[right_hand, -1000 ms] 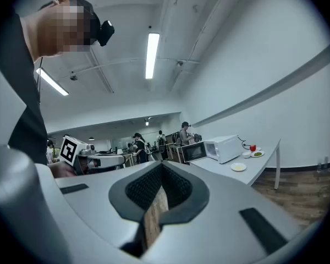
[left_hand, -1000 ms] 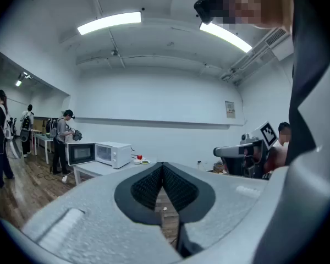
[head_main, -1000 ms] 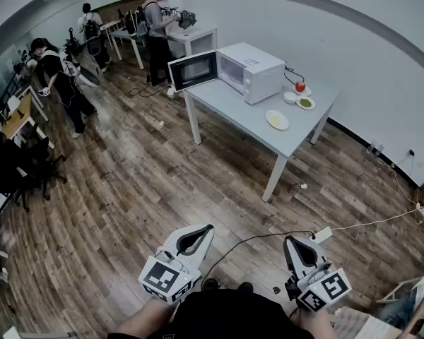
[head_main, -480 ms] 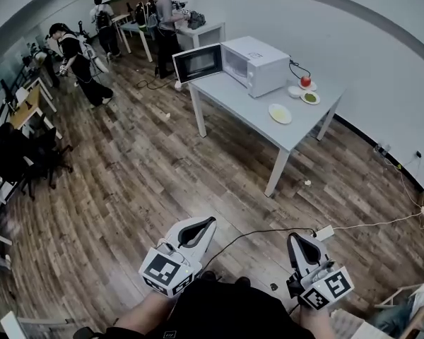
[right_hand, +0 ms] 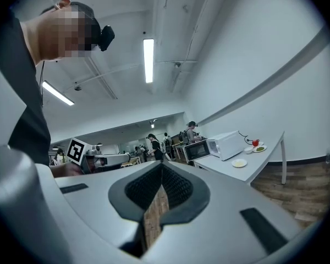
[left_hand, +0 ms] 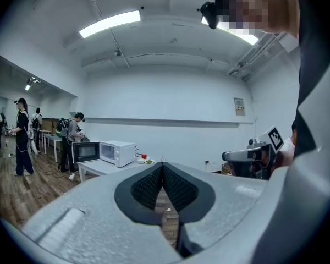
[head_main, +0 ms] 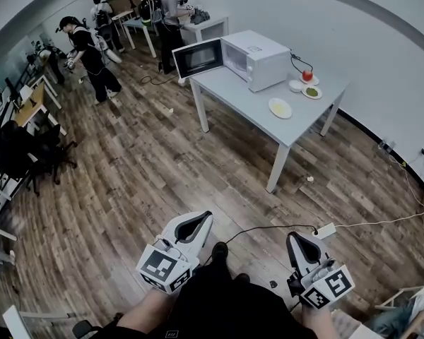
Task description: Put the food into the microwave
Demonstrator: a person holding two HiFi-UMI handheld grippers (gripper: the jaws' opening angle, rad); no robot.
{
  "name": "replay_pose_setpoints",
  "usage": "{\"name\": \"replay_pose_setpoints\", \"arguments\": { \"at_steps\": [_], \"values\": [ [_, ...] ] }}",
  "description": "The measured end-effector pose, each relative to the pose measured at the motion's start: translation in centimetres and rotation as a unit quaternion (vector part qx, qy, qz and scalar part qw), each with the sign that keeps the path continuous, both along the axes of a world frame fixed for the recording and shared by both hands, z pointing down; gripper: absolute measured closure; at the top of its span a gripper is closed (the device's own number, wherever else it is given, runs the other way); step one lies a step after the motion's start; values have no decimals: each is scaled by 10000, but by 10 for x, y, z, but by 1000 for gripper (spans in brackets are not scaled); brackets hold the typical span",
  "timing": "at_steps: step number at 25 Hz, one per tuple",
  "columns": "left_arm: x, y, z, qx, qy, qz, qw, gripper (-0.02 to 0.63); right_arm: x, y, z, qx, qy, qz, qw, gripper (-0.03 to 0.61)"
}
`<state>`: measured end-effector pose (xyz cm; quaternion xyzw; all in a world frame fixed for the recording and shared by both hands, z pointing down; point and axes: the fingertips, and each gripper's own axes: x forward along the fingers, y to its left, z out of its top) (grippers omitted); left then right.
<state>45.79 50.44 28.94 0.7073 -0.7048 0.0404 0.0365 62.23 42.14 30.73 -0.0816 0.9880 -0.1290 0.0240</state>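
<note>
Seemingly mid-approach, the left gripper (head_main: pixel 204 217) and right gripper (head_main: pixel 295 237), both closed empty, are well apart from the table (head_main: pixel 244 103); next, open jaws at its front-edge plate (head_main: pixel 280 107).

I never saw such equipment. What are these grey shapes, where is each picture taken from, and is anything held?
A person holds a grey two-jaw tool in each hand: left tool, right tool. The wide picture comes from a camera on the person's head, looking down. The other two come from cameras riding on each tool, looking along its jaws. Both tools are shut and empty. Across the wooden floor stands a grey table with a white microwave oven, door open, a pale round plate and small dishes of food.
</note>
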Motion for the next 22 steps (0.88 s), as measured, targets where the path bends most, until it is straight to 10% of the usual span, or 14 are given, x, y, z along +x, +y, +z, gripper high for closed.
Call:
{"name": "replay_pose_setpoints", "arguments": {
  "at_steps": [22],
  "values": [
    [-135, -101, 6, 95, 178, -75, 9998, 606, -146, -100, -8, 97, 173, -181, 9996, 563]
  ]
}}
